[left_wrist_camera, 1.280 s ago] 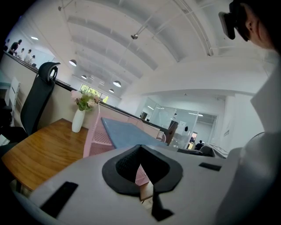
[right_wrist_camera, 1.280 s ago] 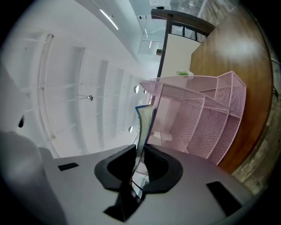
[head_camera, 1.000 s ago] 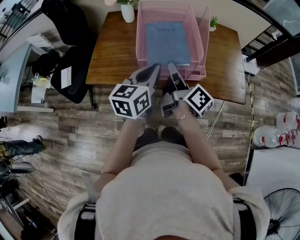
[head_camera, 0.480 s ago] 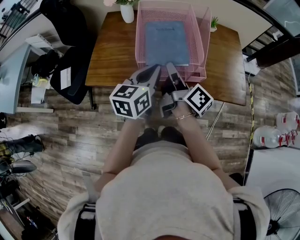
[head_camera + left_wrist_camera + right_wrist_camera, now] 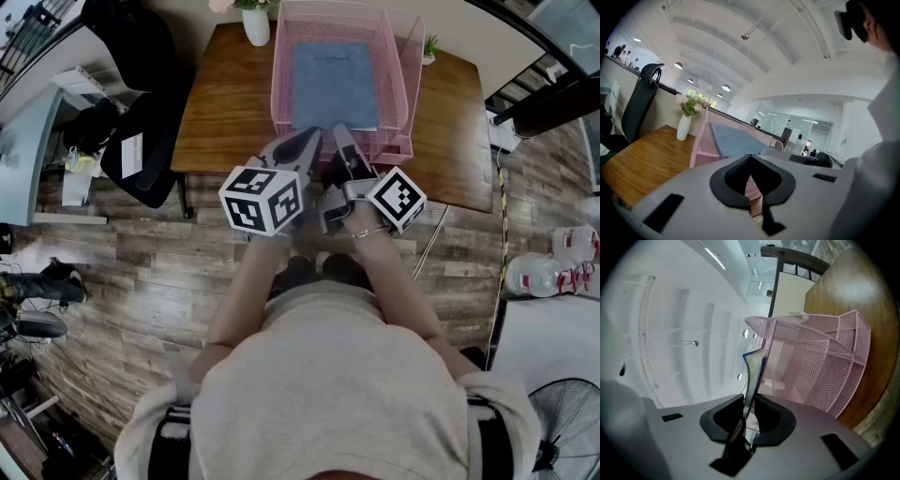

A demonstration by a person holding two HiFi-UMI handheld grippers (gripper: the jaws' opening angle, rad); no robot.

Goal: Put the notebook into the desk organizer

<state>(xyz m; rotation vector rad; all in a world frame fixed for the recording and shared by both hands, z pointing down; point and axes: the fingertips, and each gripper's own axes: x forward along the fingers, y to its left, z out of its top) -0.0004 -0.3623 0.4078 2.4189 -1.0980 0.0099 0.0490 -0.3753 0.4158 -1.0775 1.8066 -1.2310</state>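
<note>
- My right claw [image 5: 750, 401] has just been easing its jaws apart. The near edge of the blue notebook [image 5: 753, 366] stands between them with a sliver of gap beside one pad, so I judge the grip slack, not clamped.
- My left claw [image 5: 750, 159], at 9 o'clock of the right one, has its jaws together at the tips and carries nothing.
- The notebook lies flat in the pink mesh desk organizer [image 5: 401, 89], at 12 o'clock from both claws, with its near edge at the tray's open front.
- The organizer sits on the wooden desk [image 5: 220, 112], and a white vase [image 5: 255, 24] stands at 10 o'clock of it.
- As I read it, the step in hand is the release; the placing itself looks done.
- The next move calls for widening the right jaws until both pads are clear of the cover. Then I should draw straight back toward 6 o'clock, keeping level, so the notebook is not dragged out and the mesh is not snagged.
</note>
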